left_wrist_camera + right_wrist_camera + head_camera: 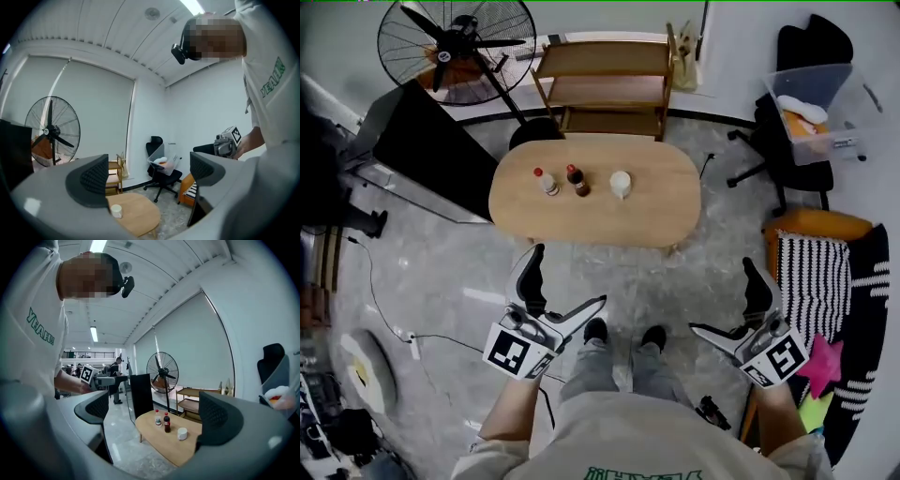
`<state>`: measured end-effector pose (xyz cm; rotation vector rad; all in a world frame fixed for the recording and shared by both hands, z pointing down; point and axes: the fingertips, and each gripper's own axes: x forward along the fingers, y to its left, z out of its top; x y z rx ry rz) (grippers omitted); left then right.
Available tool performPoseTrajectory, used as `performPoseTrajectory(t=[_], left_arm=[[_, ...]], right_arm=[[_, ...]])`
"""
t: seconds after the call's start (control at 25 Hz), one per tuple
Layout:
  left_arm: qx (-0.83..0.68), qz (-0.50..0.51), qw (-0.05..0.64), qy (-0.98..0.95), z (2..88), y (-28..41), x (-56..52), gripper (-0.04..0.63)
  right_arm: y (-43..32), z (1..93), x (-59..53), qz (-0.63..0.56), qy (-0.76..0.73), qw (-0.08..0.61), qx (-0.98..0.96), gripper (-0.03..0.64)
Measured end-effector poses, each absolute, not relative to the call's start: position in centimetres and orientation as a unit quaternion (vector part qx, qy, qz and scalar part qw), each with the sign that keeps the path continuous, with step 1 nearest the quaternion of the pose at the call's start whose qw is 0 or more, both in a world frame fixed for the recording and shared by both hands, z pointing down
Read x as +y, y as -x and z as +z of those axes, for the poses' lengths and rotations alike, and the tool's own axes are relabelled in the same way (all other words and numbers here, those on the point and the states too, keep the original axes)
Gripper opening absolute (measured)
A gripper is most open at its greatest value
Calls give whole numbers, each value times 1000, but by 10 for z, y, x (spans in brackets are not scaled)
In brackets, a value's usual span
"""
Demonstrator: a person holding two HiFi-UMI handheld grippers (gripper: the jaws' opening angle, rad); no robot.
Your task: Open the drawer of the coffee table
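Note:
The oval wooden coffee table [647, 211] stands ahead of me on the grey floor; no drawer shows from above. On it are a clear bottle [546, 181], a dark bottle [577, 180] and a white cup [621, 184]. My left gripper [567, 278] hangs open near my left knee, short of the table's near edge. My right gripper [727, 298] is open too, held further right. In the left gripper view the jaws [147, 173] frame the table's end [136, 213] and the cup [116, 211]. The right gripper [154, 413] looks at the table [173, 446] from its side.
A big floor fan [455, 47] and a black panel [427, 150] stand at the back left, a wooden shelf [605, 89] behind the table. An office chair with a plastic box [811, 103] is at the back right. An orange seat [820, 225] and striped rug [816, 281] lie right.

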<state>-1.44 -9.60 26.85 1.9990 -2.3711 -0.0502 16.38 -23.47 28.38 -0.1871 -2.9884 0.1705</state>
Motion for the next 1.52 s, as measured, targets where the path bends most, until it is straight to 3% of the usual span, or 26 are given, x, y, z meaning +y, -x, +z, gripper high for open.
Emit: performPoseTrajectory(t=[0.56, 1.12, 1.52], left_arm=[[-742, -23, 77, -666, 382, 41, -65, 538], [-706, -19, 103, -700, 616, 47, -100, 538], [-695, -8, 171, -698, 824, 44, -116, 537]], right_arm=[[-152, 423, -215, 101, 46, 149, -983, 588], [-127, 646, -263, 56, 26, 174, -983, 584], [-117, 819, -302, 52, 6, 203, -978, 574]])
